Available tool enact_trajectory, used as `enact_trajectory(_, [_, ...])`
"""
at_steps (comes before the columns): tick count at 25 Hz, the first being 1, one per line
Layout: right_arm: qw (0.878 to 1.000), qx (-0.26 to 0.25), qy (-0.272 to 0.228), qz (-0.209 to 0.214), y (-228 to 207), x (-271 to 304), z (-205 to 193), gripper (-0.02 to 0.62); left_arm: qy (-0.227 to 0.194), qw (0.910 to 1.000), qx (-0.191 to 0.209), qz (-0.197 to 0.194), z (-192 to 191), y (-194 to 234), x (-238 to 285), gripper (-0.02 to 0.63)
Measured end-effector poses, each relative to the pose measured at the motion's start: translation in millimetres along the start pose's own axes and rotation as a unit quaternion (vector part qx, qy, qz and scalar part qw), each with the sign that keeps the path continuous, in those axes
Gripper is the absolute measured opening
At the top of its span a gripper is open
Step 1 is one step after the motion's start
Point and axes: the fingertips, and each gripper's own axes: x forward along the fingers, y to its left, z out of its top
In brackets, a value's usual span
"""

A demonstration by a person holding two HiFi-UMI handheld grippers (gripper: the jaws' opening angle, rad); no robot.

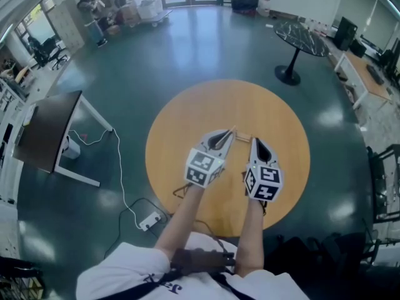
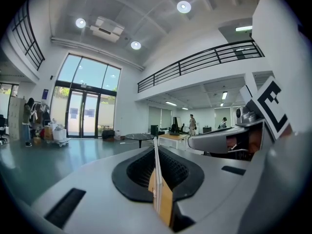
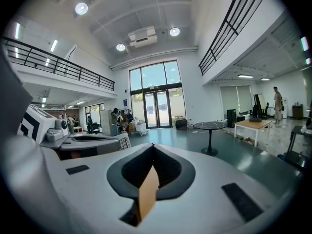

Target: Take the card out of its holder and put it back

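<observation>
Both grippers hang side by side over the round wooden table (image 1: 187, 114), their tips close together. My left gripper (image 1: 230, 132) is shut on a thin white card (image 2: 156, 160), seen edge-on between its pads with a tan wooden piece (image 2: 165, 204) against it. In the right gripper view the card shows as a striped white edge (image 3: 125, 140) at the left gripper's tip (image 3: 92, 143). My right gripper (image 1: 254, 140) is shut on a tan wooden holder (image 3: 147, 191). A short wooden strip (image 1: 242, 136) bridges the two tips in the head view. The right gripper (image 2: 219, 143) appears at right in the left gripper view.
A black round pedestal table (image 1: 301, 39) stands beyond the wooden one. A dark desk (image 1: 47, 130) is at left, with a white cable and a power strip (image 1: 150, 219) on the green floor. Desks and chairs line the right wall.
</observation>
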Motion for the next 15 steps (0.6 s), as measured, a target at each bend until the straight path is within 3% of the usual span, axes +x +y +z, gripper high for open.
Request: enact_trajectory(15, [0.999, 0.014, 0.019, 0.025, 9.4, 24.5, -11.3, 0.023, 0.039, 0.9989, -0.026, -0.004, -29.6, 10.9, 7.9, 0.026])
